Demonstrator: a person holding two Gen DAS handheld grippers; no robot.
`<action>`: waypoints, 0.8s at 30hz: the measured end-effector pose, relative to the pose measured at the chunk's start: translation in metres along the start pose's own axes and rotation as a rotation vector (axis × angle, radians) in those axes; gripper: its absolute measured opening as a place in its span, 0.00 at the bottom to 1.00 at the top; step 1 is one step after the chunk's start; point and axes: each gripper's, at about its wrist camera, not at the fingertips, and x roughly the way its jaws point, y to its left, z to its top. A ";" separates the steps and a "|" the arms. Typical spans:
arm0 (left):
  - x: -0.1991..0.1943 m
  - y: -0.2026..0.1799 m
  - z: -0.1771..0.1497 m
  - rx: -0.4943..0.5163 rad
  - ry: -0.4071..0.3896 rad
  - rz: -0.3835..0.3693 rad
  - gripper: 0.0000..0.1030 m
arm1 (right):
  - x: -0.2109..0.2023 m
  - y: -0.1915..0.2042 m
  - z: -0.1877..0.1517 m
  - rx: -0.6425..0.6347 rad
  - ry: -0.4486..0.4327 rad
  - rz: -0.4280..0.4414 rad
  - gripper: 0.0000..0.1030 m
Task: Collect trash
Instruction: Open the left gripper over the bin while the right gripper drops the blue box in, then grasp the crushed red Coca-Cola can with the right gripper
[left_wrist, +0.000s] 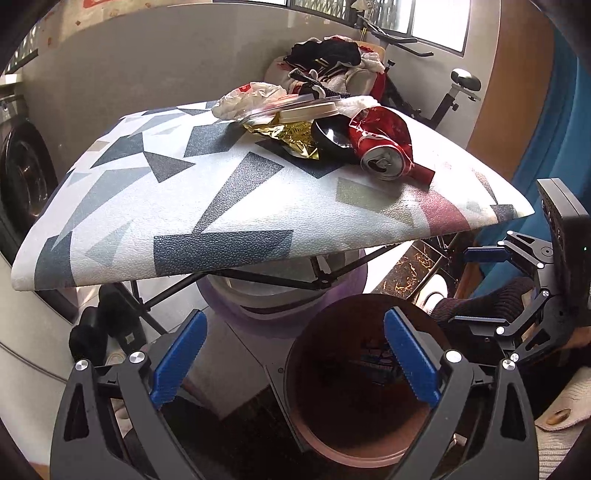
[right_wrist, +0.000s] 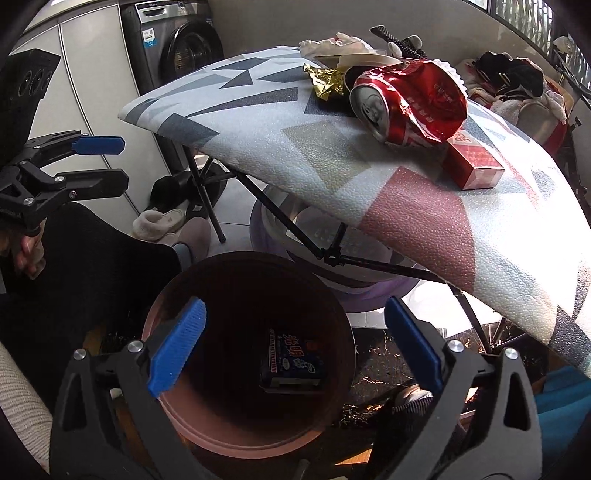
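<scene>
A brown round bin (left_wrist: 354, 435) (right_wrist: 258, 439) stands on the floor below both grippers, with a blue packet (right_wrist: 293, 365) at its bottom. My left gripper (left_wrist: 295, 360) is open and empty above the bin. My right gripper (right_wrist: 295, 350) is open and empty over the bin too. On the patterned table (left_wrist: 229, 206) (right_wrist: 406, 206) lie a crushed red can (left_wrist: 380, 153) (right_wrist: 384, 107), a gold wrapper (left_wrist: 291, 138) (right_wrist: 325, 83), a red box (right_wrist: 472, 162), a black bowl (left_wrist: 332, 140) and a white plastic bag (left_wrist: 247, 99).
The folding table's black legs (right_wrist: 362, 260) cross above a purple tub (left_wrist: 280, 306). A washing machine (right_wrist: 181, 44) and cabinets stand at the left. Slippers (right_wrist: 162, 221) lie on the floor. Clothes (left_wrist: 332, 62) are piled behind the table.
</scene>
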 end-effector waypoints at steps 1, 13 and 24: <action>0.000 0.000 0.000 0.000 0.001 0.001 0.92 | 0.000 0.000 0.000 0.003 0.000 -0.001 0.94; 0.000 0.002 0.001 -0.001 0.000 0.002 0.92 | -0.005 -0.012 -0.001 0.051 -0.019 -0.026 0.94; -0.006 0.015 0.011 -0.065 -0.036 0.021 0.92 | -0.025 -0.055 0.009 0.152 -0.099 -0.111 0.94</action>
